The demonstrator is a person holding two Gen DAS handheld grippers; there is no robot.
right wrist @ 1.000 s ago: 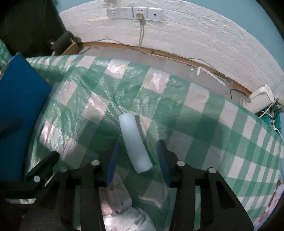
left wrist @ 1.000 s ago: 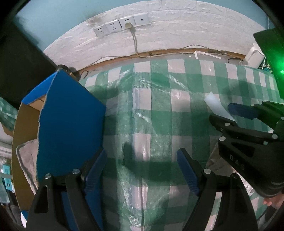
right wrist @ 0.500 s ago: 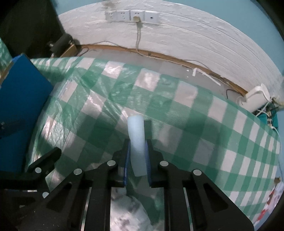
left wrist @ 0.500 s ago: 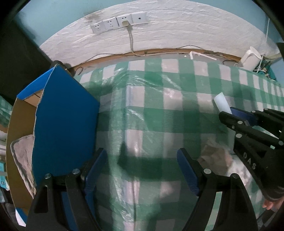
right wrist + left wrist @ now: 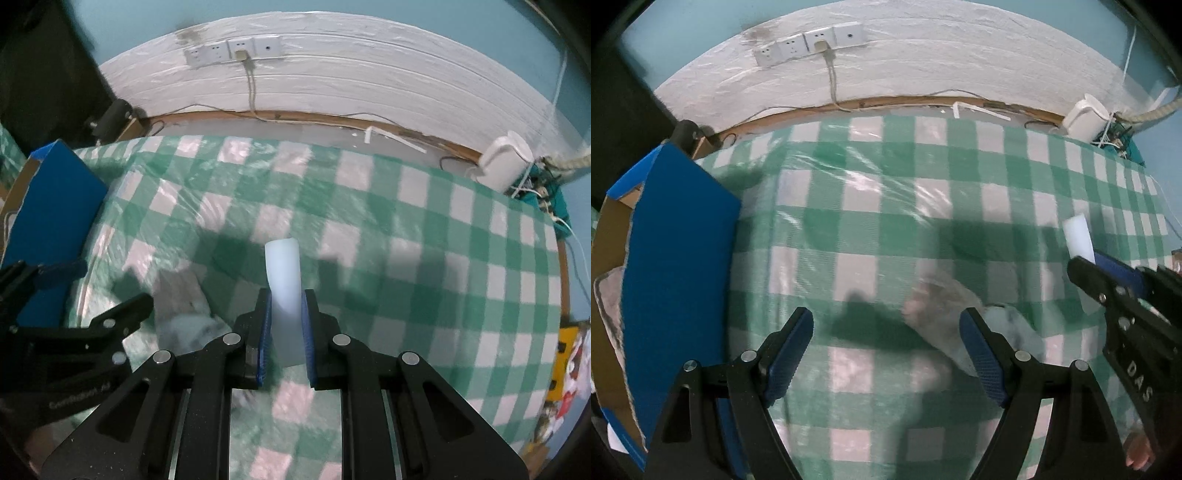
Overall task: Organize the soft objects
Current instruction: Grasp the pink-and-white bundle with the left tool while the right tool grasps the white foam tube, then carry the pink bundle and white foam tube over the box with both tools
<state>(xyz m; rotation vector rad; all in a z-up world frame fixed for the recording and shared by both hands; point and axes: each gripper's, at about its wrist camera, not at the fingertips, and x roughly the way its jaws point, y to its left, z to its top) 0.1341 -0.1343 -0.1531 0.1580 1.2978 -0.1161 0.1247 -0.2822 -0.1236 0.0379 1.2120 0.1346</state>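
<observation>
Green-and-white checked tablecloth [image 5: 886,221] under clear plastic, crumpled pale cloth [image 5: 184,314] lying on it, blue cardboard box [image 5: 676,258] at its left edge

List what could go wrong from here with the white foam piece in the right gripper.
1. The right gripper pinches the white foam strip only at its lower end; the long free end bends and might twist out in transit.
2. The blue box flap stands upright and could catch the strip on the way in.
3. The open left gripper hovers by the crumpled cloth, close to the right arm's likely path.
</observation>
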